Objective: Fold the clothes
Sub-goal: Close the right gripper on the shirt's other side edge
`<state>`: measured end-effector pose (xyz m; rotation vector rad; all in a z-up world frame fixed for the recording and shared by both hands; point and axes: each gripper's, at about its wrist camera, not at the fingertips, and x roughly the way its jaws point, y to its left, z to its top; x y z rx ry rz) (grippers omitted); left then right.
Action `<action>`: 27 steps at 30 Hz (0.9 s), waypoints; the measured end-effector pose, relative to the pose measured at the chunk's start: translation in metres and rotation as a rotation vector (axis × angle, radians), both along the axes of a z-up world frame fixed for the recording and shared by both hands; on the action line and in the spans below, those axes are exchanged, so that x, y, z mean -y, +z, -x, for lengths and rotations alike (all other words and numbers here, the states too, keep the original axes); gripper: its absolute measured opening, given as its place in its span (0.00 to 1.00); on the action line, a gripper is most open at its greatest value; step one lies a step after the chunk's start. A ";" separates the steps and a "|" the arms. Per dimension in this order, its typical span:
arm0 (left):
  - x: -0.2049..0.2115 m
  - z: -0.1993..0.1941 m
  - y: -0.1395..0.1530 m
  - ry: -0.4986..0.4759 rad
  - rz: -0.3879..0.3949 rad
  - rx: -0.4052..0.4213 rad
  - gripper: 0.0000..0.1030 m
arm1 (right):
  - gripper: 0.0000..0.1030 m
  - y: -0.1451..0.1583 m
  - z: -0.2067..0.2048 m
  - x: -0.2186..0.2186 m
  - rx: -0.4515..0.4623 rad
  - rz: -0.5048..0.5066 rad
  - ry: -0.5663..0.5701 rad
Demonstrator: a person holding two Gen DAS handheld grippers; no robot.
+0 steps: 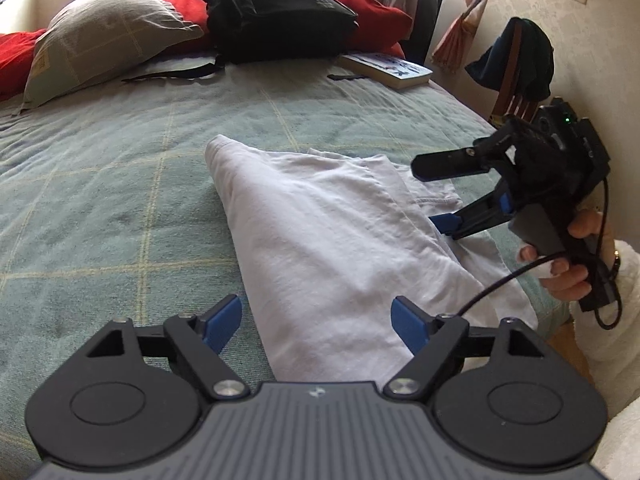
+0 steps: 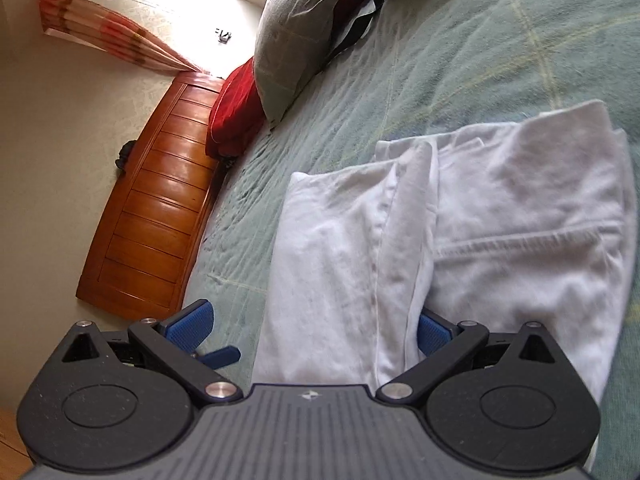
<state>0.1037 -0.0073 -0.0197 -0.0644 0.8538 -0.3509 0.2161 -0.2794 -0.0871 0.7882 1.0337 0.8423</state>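
On the bed (image 1: 120, 168), with its green checked cover stretching to the far wall, lies the white garment (image 1: 320, 220), folded into a long strip that runs from just ahead of me toward the middle of the mattress. At the head of the bed sit a grey-green pillow (image 1: 100, 36), red bedding (image 1: 372, 8) and a black backpack (image 1: 276, 8), with a book (image 1: 388, 68) near the right edge; all of these are well apart from the garment. From my right camera a wooden bed frame (image 2: 160, 208) borders the mattress, and a striped curtain (image 2: 100, 36) hangs beyond it.

My left claw (image 1: 318, 326) hangs released, its blue pads spread wide. The near end of the garment lies between and below them, and I cannot tell whether either pad touches the cloth.

My right claw (image 1: 430, 192) also stands released, one finger raised clear above the cloth, the other with its blue pad low at the garment's right side, by a stitched hem. Seen from its own camera (image 2: 316, 332), a doubled fold of white cloth lies between the spread fingers; the right-hand pad is tucked against the fold's edge, while the left-hand pad sits over bare cover, apart from the cloth. My right hand (image 1: 568, 260) grips the handle, a white fleecy sleeve (image 1: 612, 312) at the wrist
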 end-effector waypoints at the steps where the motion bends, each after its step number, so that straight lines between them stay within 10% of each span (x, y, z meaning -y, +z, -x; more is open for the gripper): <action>1: -0.001 0.000 0.000 0.004 0.008 0.002 0.80 | 1.00 0.000 0.000 0.000 -0.003 -0.002 -0.001; 22: -0.013 0.008 -0.013 0.057 0.052 0.011 0.80 | 0.95 -0.027 -0.001 0.008 -0.025 -0.082 -0.053; 25: -0.013 0.009 -0.012 0.056 0.056 0.019 0.80 | 0.62 -0.031 0.003 0.008 -0.026 -0.026 -0.079; 27: -0.013 0.011 -0.012 0.054 0.058 0.023 0.80 | 0.15 -0.036 0.006 0.010 -0.031 0.008 -0.096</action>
